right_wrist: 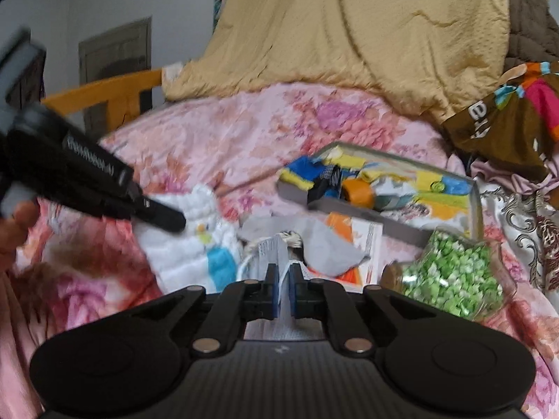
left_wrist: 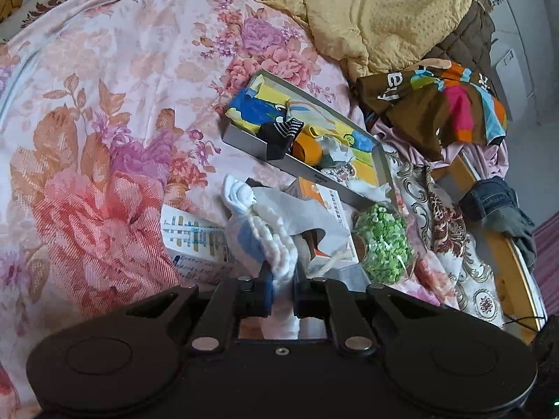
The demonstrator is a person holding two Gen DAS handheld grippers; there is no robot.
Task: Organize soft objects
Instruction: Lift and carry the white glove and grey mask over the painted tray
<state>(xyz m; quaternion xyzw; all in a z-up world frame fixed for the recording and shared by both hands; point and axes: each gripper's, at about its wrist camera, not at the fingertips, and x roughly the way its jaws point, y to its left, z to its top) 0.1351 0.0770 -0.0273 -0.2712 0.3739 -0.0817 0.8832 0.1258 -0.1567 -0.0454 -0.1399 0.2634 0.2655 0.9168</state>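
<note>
Two claws are squeezing | left claw (left_wrist: pixel 282 284) gripping white cloth (left_wrist: pixel 276 241) | right claw (right_wrist: pixel 284 284) pinching grey cloth (right_wrist: pixel 279 255) | only right view is showing left claw (right_wrist: pixel 164 218) from outside

The left tongs (left_wrist: pixel 281 288) are pinched tight on the white cloth (left_wrist: pixel 279 244), which bunches up between the two fingers. The right tongs (right_wrist: pixel 283 288) are likewise nipped together on a thin grey-white fabric strip (right_wrist: pixel 276 255). In the right wrist view the left tongs (right_wrist: pixel 164 218) reach in beside the white cloth (right_wrist: pixel 188 244), with a bare hand (right_wrist: pixel 15 227) behind them.
</note>
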